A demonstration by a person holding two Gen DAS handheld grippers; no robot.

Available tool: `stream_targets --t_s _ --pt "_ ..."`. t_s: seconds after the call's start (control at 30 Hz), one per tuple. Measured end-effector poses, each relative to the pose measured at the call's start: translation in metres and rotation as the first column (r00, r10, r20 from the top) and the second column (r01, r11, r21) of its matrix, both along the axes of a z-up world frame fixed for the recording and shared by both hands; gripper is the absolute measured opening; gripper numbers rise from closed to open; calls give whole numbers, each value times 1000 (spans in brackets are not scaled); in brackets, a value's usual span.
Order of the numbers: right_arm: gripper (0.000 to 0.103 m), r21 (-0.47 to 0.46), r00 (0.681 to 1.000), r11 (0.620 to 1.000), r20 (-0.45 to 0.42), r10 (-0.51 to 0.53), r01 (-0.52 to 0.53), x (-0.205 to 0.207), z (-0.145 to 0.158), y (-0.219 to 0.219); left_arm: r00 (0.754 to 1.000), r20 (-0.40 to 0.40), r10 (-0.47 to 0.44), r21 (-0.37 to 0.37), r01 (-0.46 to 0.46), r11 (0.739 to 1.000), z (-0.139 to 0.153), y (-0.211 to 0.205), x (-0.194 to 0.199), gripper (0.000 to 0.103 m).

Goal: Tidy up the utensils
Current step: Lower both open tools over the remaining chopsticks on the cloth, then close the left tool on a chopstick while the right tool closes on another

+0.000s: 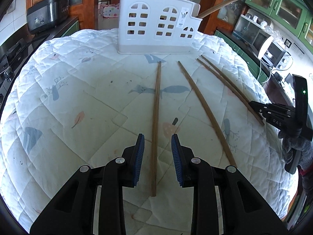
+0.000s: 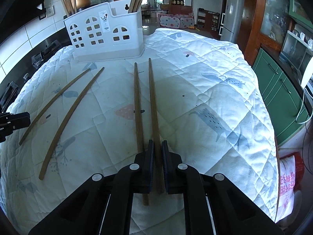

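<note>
Left claw (image 1: 157,143) spread wide, straddling one chopstick (image 1: 156,125) flat on quilted desk (image 1: 78,98); right claw (image 2: 157,146) clamped narrow on another chopstick (image 2: 153,105), its partner (image 2: 138,105) just beside; two more chopsticks (image 2: 64,113) to the left; white holder (image 2: 106,33) upright at far edge

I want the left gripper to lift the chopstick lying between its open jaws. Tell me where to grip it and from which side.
Grip the chopstick on its near, thicker section, close to where the left gripper already straddles it. Come straight down from above, jaws across the shaft: it lies flat on the quilt, pointing lengthwise toward the white holder, so only its two long sides are free.
</note>
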State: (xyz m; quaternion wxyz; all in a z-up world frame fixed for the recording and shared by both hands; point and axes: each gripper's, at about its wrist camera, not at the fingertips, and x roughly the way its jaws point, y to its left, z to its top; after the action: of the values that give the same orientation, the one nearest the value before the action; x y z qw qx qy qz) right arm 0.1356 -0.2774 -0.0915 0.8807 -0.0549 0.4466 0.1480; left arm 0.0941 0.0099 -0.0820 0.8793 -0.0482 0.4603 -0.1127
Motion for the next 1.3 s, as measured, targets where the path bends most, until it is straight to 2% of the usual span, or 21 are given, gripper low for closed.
stream_targets --t_s 0.23,0.53,0.67,1.07,1.3 --pt "7 -1 1000 1000 14 4 -4 -5 5 1 1000 -25 6 -4 -6 1000 -11 0 0 29" --pt "7 22 998 1000 56 -3 2 -12 28 1 1000 -27 13 -24 -14 1000 -16 1 2 28" --pt "7 37 997 999 76 4 -7 -18 40 5 1000 -25 13 -4 -13 1000 -16 -3 3 27" --pt "7 50 992 998 121 34 -40 -33 66 18 999 -17 33 108 -32 994 -15 -12 5 7" --pt "7 57 985 996 163 56 -66 -42 90 24 1000 1 24 76 -24 997 -4 -12 -1 5"
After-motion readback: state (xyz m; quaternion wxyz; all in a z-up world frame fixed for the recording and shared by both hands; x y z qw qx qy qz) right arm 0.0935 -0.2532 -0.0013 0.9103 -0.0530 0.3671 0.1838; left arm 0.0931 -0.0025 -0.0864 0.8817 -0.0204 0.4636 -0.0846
